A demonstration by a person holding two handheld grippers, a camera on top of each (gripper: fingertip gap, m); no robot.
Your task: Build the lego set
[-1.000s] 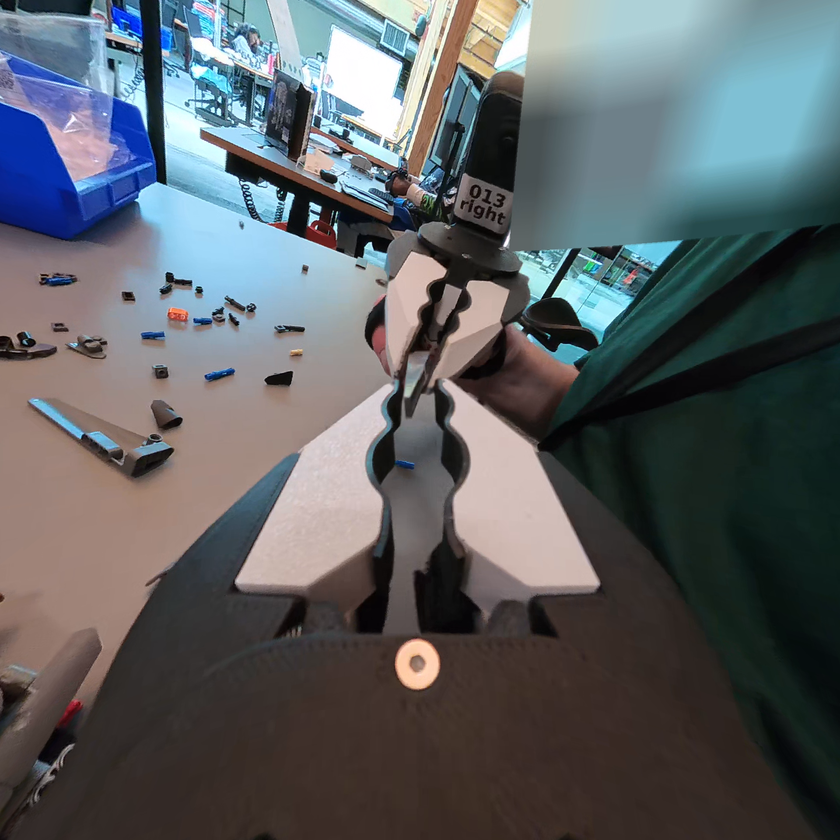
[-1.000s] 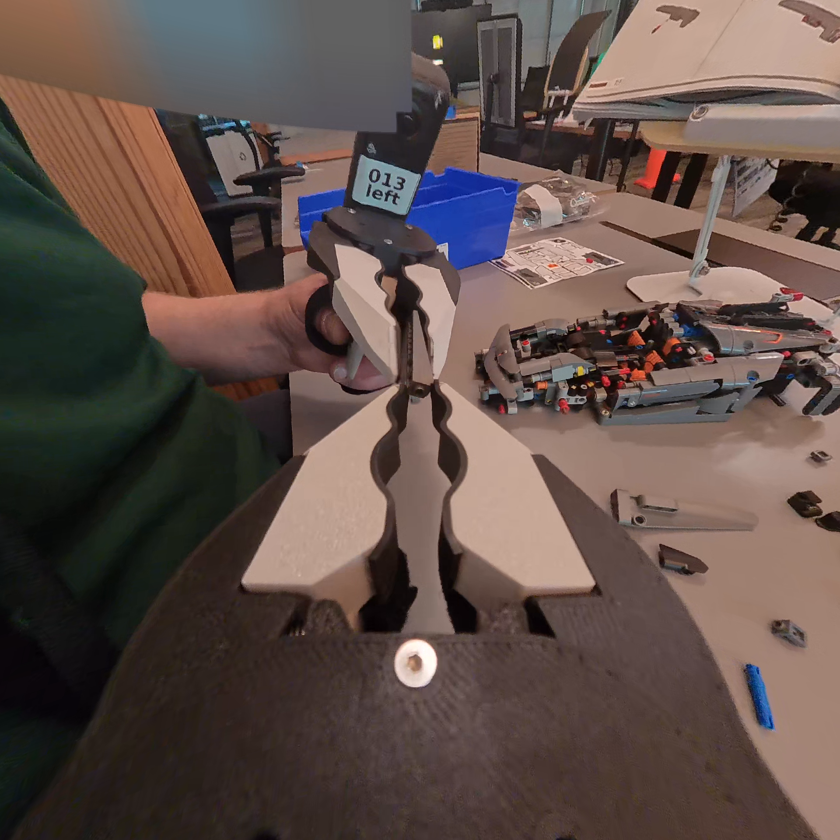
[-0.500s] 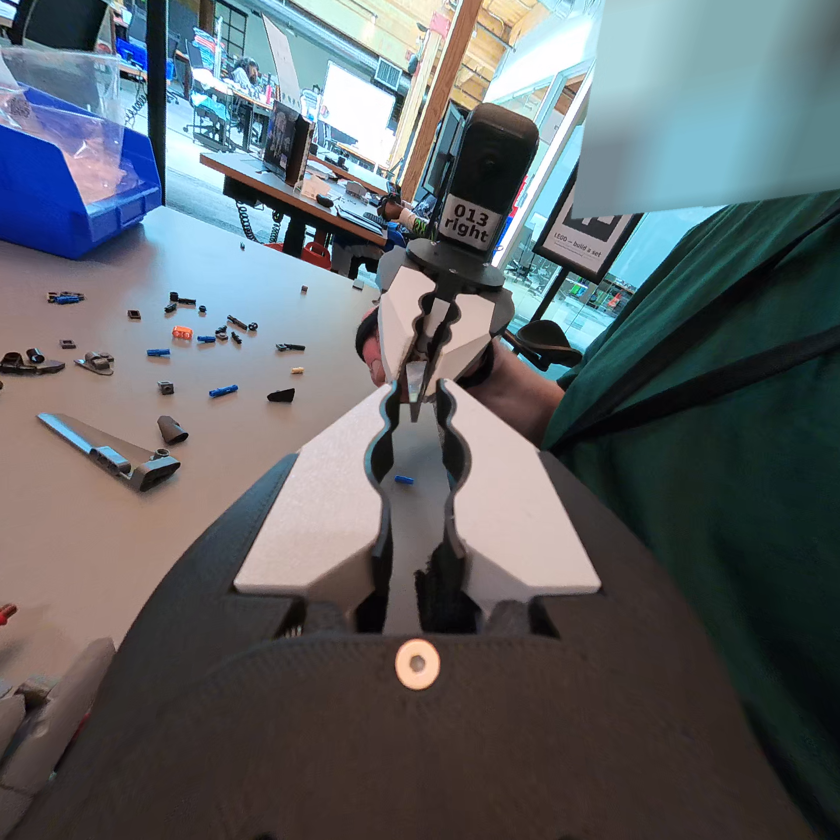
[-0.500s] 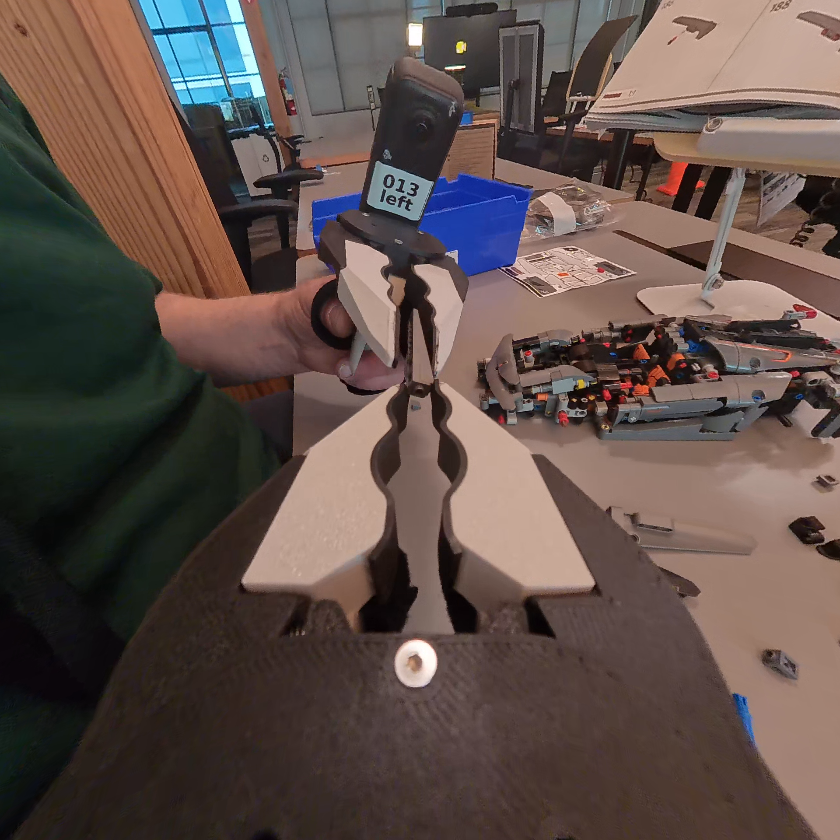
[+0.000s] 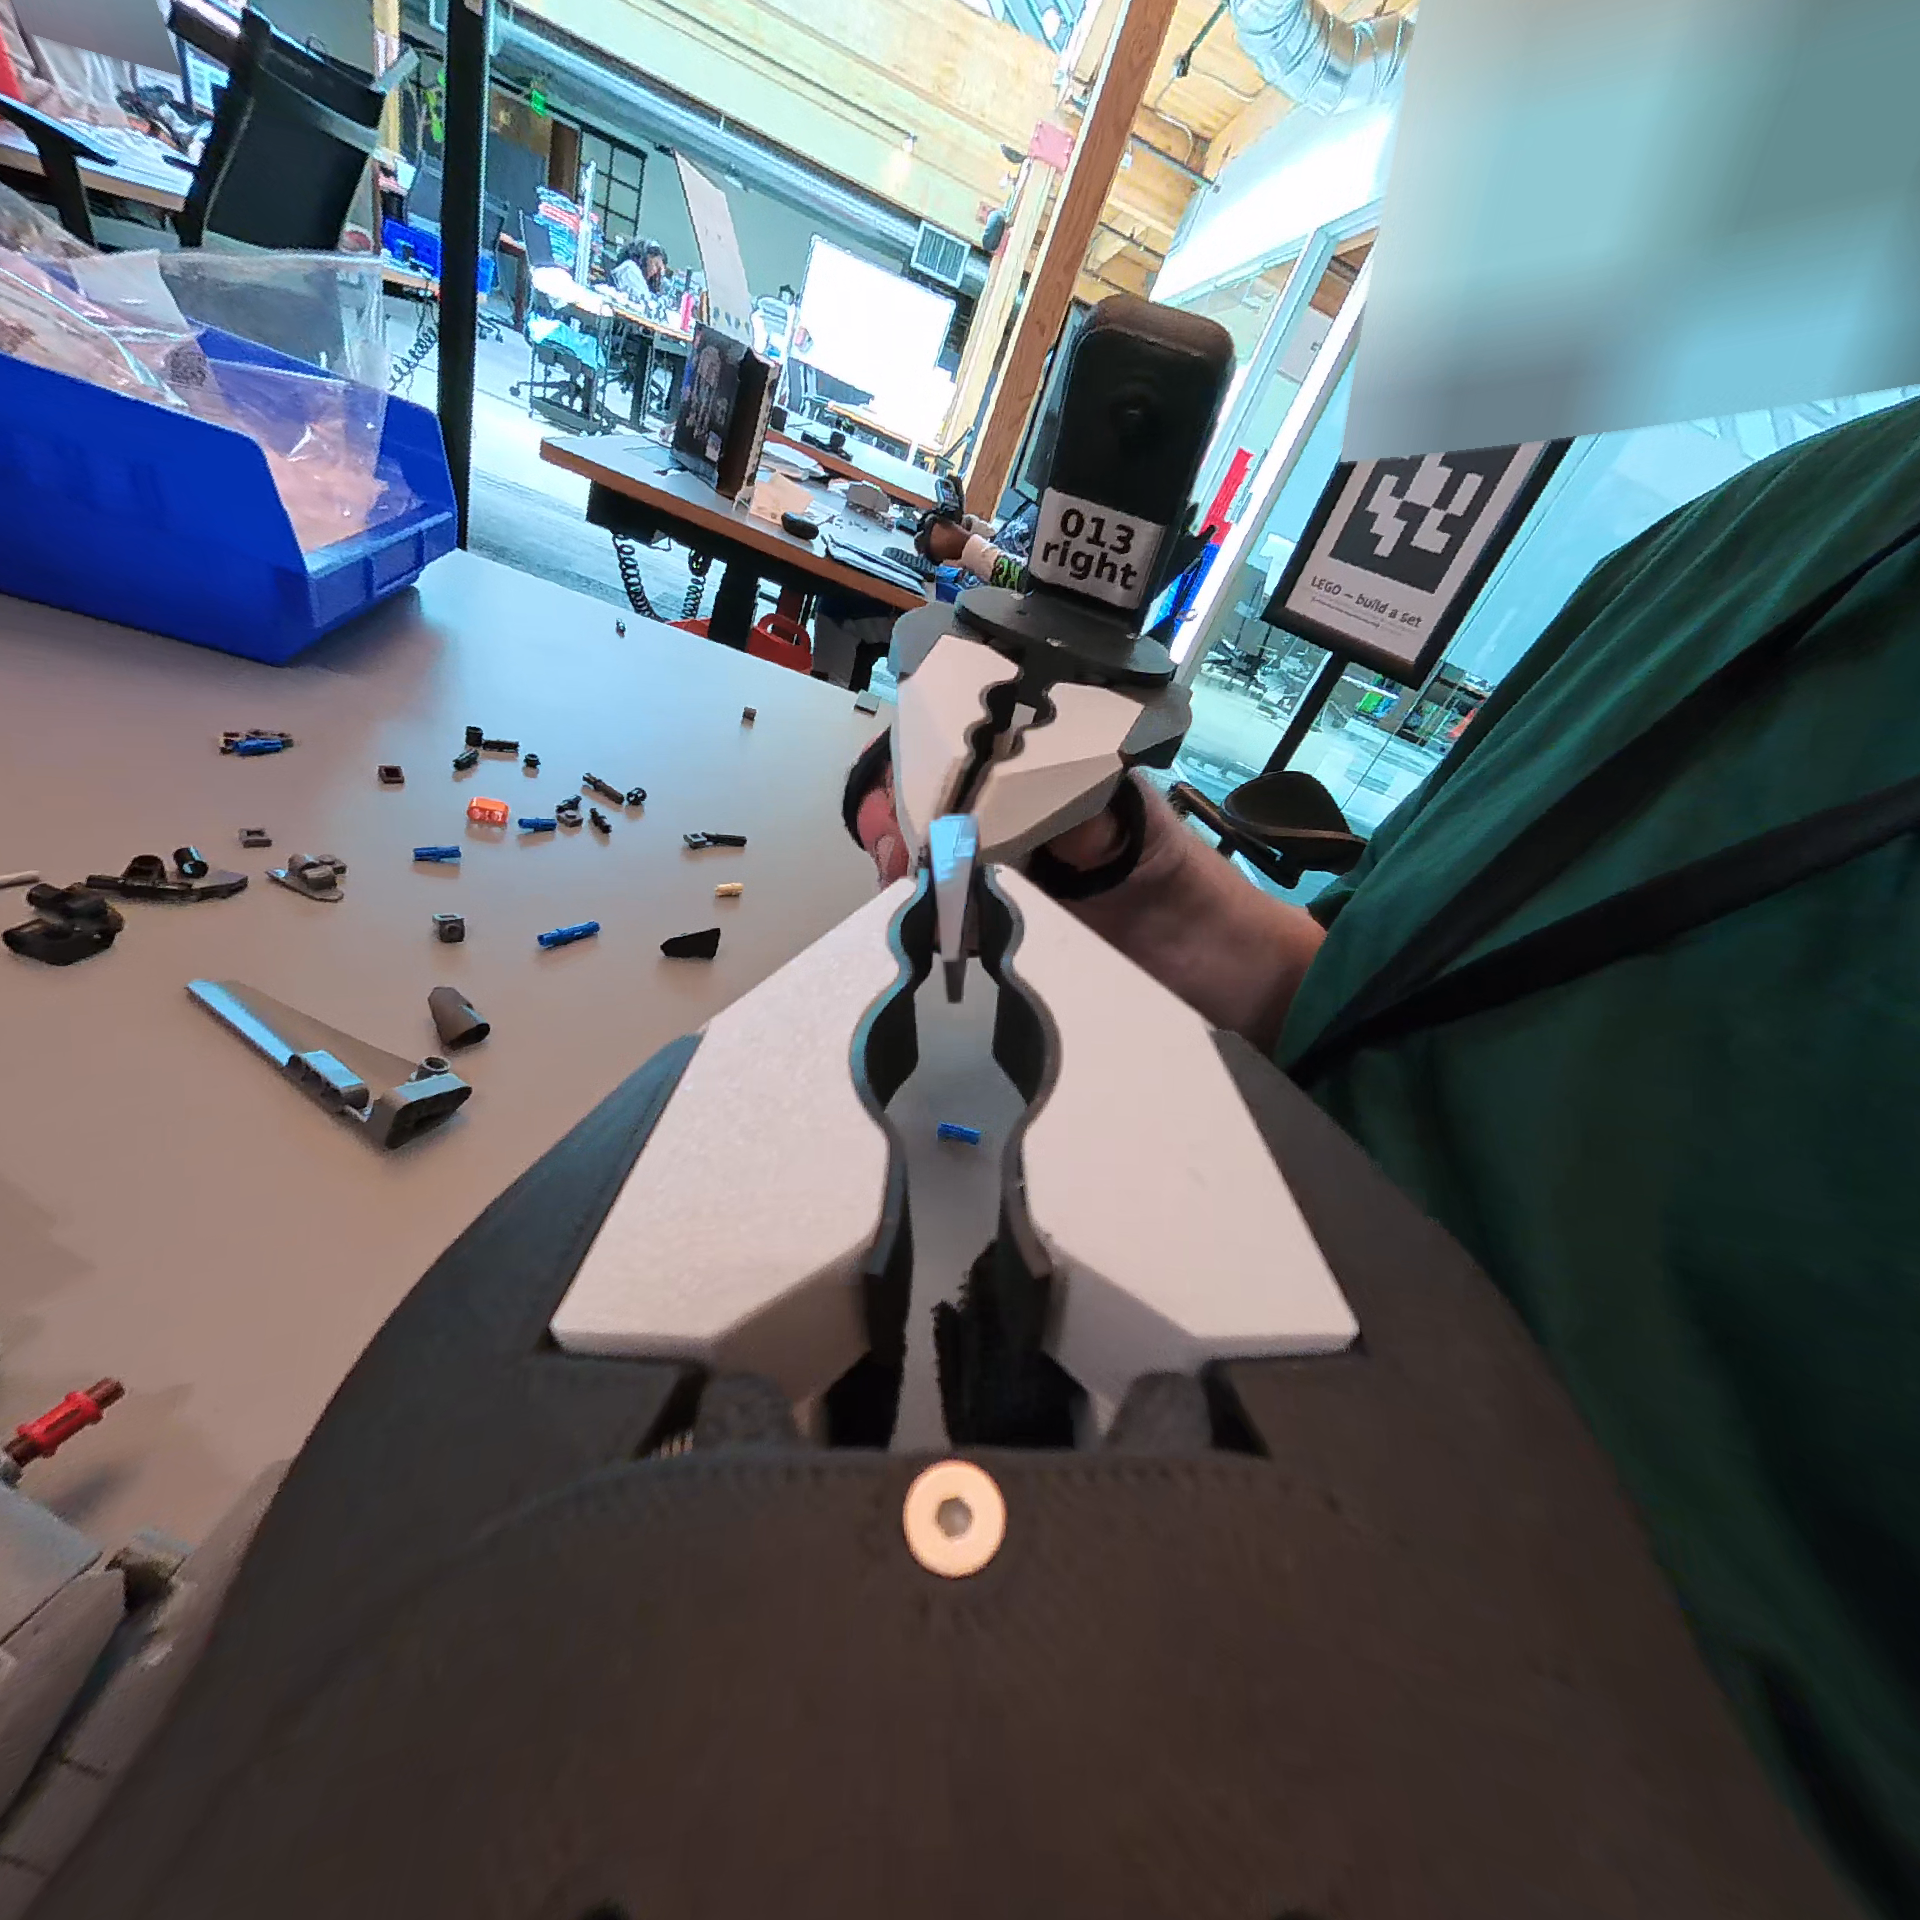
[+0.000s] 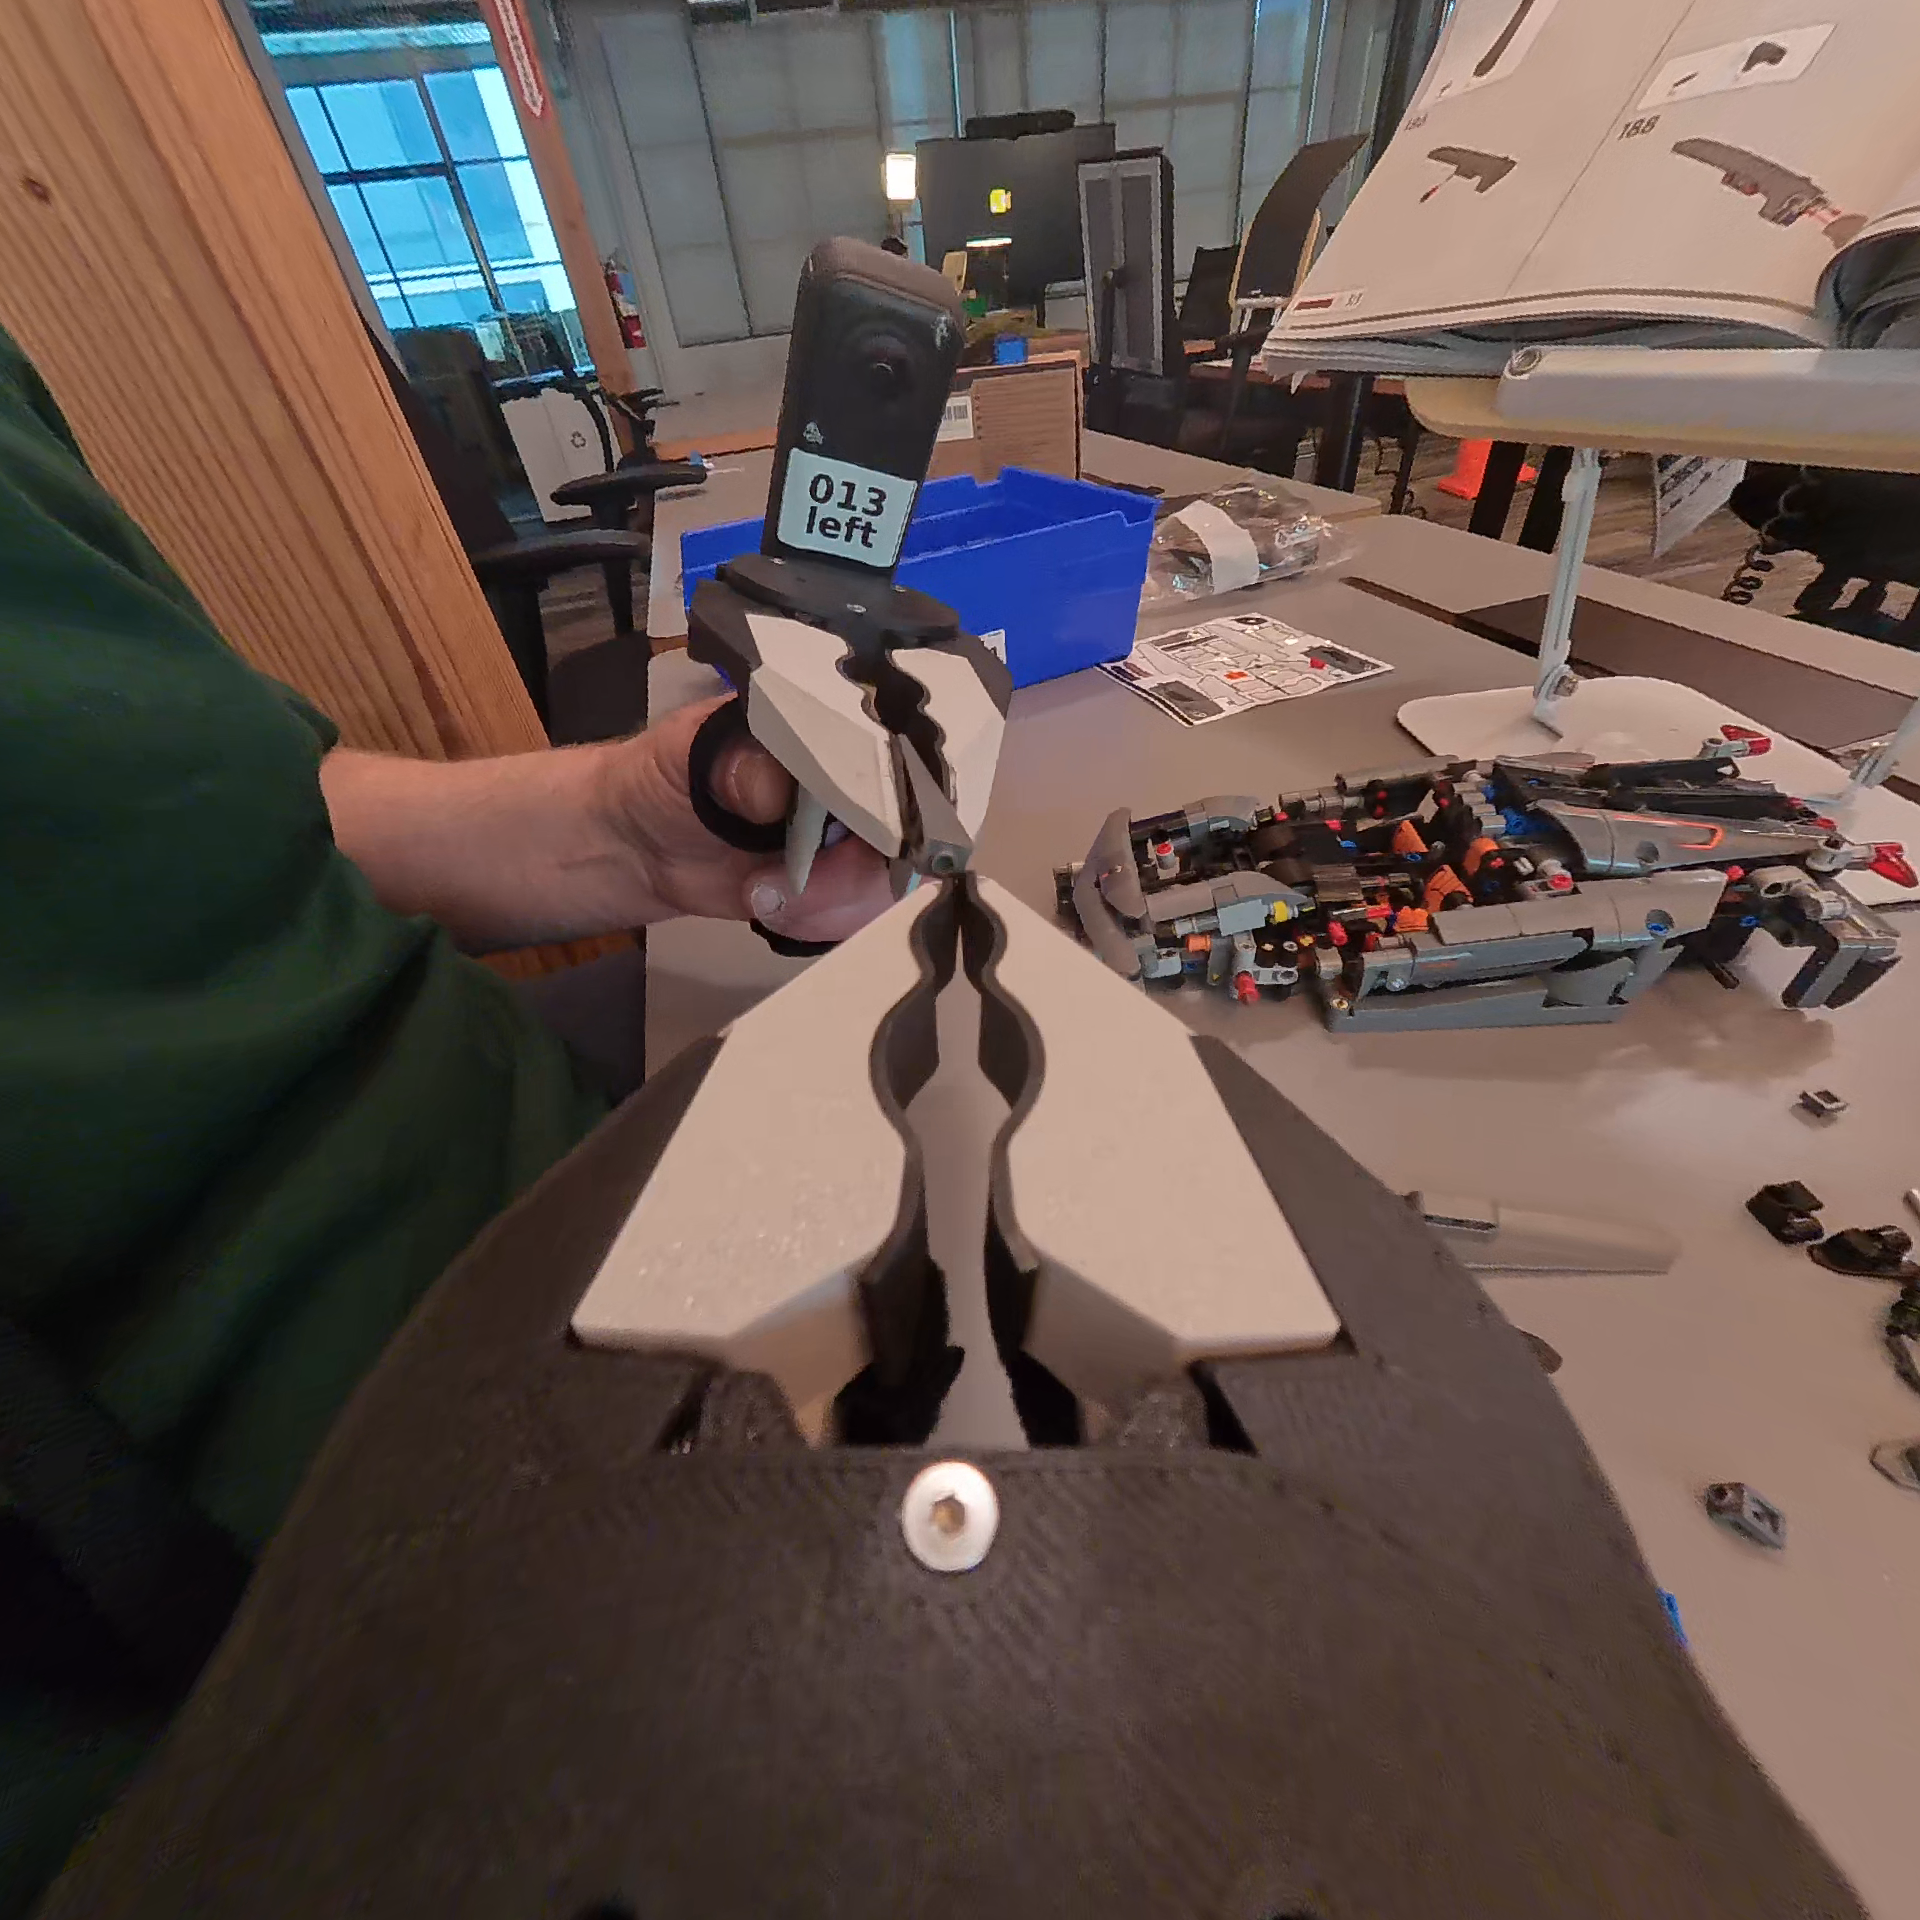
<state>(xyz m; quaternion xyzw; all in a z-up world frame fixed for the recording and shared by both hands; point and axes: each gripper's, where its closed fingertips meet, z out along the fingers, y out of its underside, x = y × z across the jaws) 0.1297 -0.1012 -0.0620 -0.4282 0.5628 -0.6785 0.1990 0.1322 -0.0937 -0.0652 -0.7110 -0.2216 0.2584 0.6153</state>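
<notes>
My left gripper (image 5: 951, 888) is shut on a small grey tapered lego piece (image 5: 951, 920) held in the air above the table's near edge. In the right wrist view the left gripper (image 6: 930, 852) shows the piece's round-holed end (image 6: 941, 860) at its tips. My right gripper (image 6: 956, 888) faces it tip to tip, jaws shut and touching that end; I cannot tell whether it pinches it. It also shows in the left wrist view (image 5: 935, 831). A part-built grey and black lego car (image 6: 1455, 894) lies on the table to the right.
Loose small parts (image 5: 540, 821) and a long grey panel (image 5: 322, 1060) lie scattered on the grey table (image 5: 208, 1195). A blue bin (image 5: 208, 509) stands at the back. An open instruction book (image 6: 1610, 187) rests on a stand. A person in green sits close behind both grippers. The grippers are tip to tip, or close to it.
The right gripper's jaws have closed from a small gap to shut. Both grippers have risen a little and stay tip to tip around the grey piece.
</notes>
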